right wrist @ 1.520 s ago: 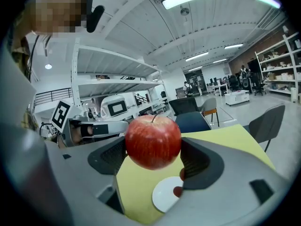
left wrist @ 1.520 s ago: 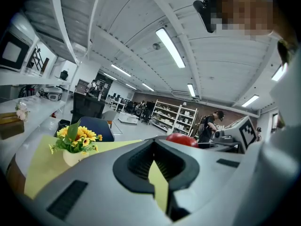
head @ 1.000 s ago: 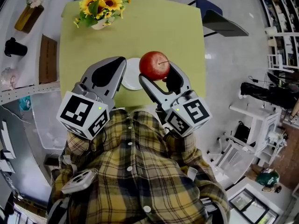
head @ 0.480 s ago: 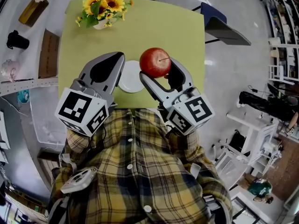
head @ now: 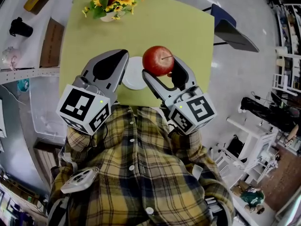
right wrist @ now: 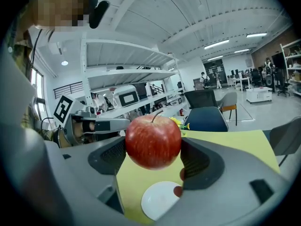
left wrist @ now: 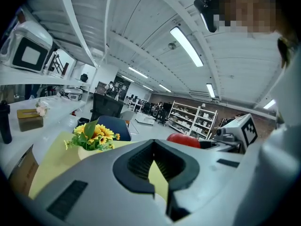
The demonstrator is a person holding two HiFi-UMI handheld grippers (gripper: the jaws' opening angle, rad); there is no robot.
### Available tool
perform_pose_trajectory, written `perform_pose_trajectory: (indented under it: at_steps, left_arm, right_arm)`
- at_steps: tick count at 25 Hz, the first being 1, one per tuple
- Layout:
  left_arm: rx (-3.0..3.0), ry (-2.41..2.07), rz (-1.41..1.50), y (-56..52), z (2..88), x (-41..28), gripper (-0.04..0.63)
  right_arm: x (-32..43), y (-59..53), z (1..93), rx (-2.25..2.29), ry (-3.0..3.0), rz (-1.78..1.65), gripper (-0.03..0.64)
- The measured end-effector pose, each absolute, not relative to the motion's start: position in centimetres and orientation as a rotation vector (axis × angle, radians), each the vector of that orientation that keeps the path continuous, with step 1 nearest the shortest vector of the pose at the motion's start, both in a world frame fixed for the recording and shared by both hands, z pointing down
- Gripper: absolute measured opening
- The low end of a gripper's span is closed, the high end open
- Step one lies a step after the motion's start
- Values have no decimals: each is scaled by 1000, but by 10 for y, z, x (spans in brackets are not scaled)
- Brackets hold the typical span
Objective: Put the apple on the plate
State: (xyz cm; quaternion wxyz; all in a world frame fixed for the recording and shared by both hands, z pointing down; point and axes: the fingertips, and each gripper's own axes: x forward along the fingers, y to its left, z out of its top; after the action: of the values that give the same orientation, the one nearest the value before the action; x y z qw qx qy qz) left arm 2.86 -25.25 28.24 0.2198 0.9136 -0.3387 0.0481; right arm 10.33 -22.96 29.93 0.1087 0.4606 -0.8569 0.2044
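A red apple (head: 158,60) (right wrist: 153,141) with a short stem is held up in the air, my right gripper (head: 160,68) (right wrist: 154,160) shut on it. Below it a small white plate (head: 134,75) (right wrist: 161,199) lies on the yellow-green table (head: 155,27), near its front edge. The apple hangs just right of the plate in the head view. My left gripper (head: 113,65) (left wrist: 154,169) is raised over the plate's left side, jaws closed with nothing between them. The apple's top (left wrist: 183,140) shows past the left gripper's body.
A white pot of sunflowers (head: 110,1) (left wrist: 94,138) stands at the table's far left. A blue chair (head: 230,25) stands beyond the table's right corner. A white shelf bench (head: 23,36) with a black mug (head: 19,28) and a brown box runs along the left.
The right gripper has stayed shut on the apple at about the same height over the table. The head view has shifted a little, so the table and flowers sit higher and further right.
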Motion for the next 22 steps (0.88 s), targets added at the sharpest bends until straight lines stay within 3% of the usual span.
perform_pose_trajectory:
  at_steps: [22]
  left_arm:
    - [2393,-911,279,-241,367,27,6]
  right_arm:
    - [89,-219,433,1258,-2353,740,353]
